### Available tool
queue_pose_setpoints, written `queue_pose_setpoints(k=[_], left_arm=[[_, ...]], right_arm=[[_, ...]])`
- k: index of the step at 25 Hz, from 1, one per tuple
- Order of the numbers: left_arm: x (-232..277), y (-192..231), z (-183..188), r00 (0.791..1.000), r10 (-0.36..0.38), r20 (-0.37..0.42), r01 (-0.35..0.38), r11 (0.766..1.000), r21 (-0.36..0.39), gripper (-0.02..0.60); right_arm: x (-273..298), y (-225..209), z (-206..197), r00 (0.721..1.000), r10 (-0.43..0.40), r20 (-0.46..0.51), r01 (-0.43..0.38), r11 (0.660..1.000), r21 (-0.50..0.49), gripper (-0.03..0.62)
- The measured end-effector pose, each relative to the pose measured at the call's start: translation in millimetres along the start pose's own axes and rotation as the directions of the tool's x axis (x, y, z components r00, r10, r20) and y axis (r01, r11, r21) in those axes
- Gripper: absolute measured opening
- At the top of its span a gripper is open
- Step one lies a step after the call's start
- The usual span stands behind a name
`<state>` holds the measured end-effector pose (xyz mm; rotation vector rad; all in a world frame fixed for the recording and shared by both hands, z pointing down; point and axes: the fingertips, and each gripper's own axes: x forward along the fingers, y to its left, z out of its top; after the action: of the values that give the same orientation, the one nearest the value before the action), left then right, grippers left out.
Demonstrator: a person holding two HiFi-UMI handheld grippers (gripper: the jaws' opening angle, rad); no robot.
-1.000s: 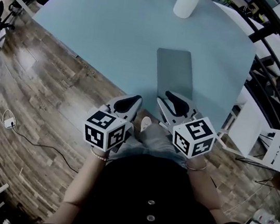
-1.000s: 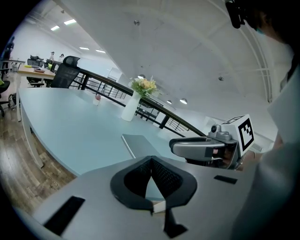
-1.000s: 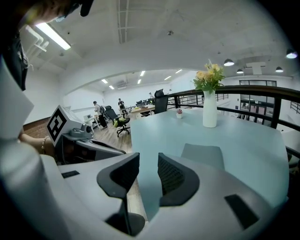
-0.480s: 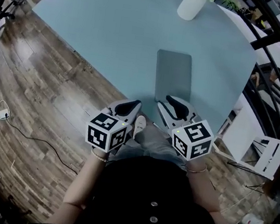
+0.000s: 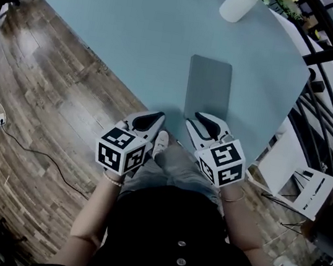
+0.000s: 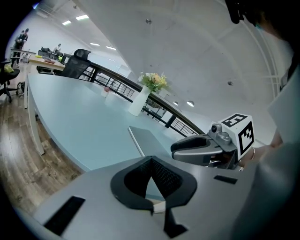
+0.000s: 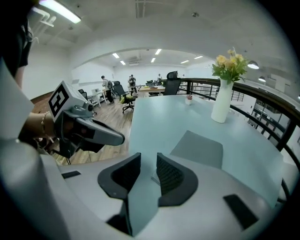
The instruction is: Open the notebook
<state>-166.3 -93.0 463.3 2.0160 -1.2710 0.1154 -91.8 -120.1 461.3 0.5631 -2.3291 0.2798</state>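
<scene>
A grey notebook [image 5: 208, 87] lies closed and flat on the pale blue table [image 5: 127, 23], near its front edge; it also shows in both gripper views [image 6: 149, 139] [image 7: 199, 147]. My right gripper [image 5: 205, 120] [image 7: 148, 157] hangs just at the notebook's near edge. Its jaws stand apart and are closing, with only the table showing between them. My left gripper [image 5: 149, 120] [image 6: 151, 160] hovers over the table's edge, left of the notebook, its pad tips touching and nothing held.
A white vase with flowers [image 5: 238, 6] [image 7: 221, 105] stands at the far end of the table beyond the notebook. A dark railing [image 5: 329, 92] runs along the right, with a white chair [image 5: 308, 186] beside it. Wooden floor [image 5: 38, 109] lies to the left.
Both grippers have sunk a little toward the table's near edge, and the right one has rolled slightly. The notebook has stayed closed and in place.
</scene>
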Motion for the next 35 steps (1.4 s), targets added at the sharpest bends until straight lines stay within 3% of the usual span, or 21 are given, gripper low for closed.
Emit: queue_pose_setpoints(k=[13,35], left_arm=[[9.6,6.9,-16.5,1.0,0.001,-0.012,-0.002,0.999,-0.037,0.017],[26.2,15.3,-36.0,0.996,-0.044,-0.08,0.041,0.999,-0.036,0.017]], right_arm=[[29.6,-3.2,-27.1,0.99,-0.055,-0.132,0.026,0.977,-0.211,0.094],[63.8,-3.7,-47.8,0.966,-0.128,-0.225,0.046,0.94,-0.339,0.1]])
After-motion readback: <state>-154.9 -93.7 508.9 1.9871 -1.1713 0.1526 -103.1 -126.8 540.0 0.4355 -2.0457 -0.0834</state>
